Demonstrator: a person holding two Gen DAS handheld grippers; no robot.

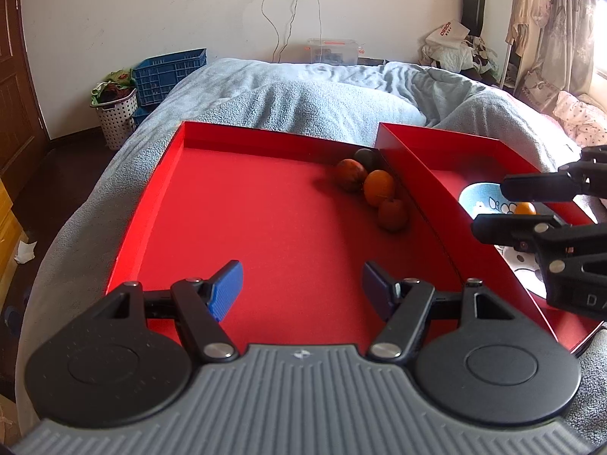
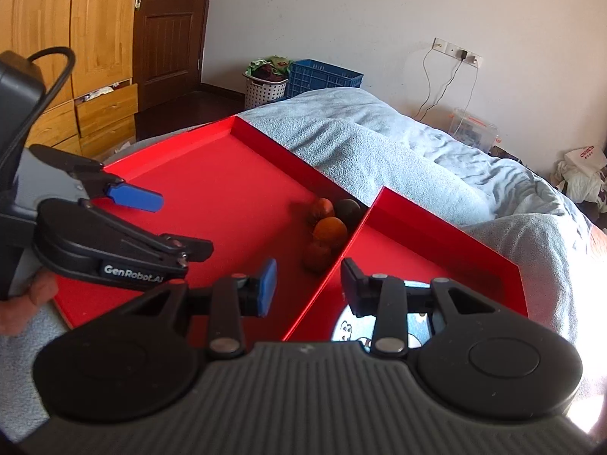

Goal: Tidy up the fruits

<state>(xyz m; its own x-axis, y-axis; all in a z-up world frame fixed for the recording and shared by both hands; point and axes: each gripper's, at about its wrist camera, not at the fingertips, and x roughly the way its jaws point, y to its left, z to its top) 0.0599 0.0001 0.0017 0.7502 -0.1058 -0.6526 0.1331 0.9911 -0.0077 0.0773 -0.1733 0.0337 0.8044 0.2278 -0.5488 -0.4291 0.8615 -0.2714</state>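
Two red trays are shown side by side on a grey-blanketed bed (image 1: pixel 303 87). The left gripper (image 1: pixel 301 290) is held over the large tray (image 1: pixel 235 204), its jaws spread apart and empty. Four fruits (image 1: pixel 373 189) are clustered in that tray's far right corner (an orange (image 1: pixel 378 187) among darker ones). The right gripper (image 2: pixel 307 286), jaws likewise apart, is poised over the small tray (image 2: pixel 436 242), where a patterned bowl (image 1: pixel 478 198) containing a second orange (image 1: pixel 525 209) is seen.
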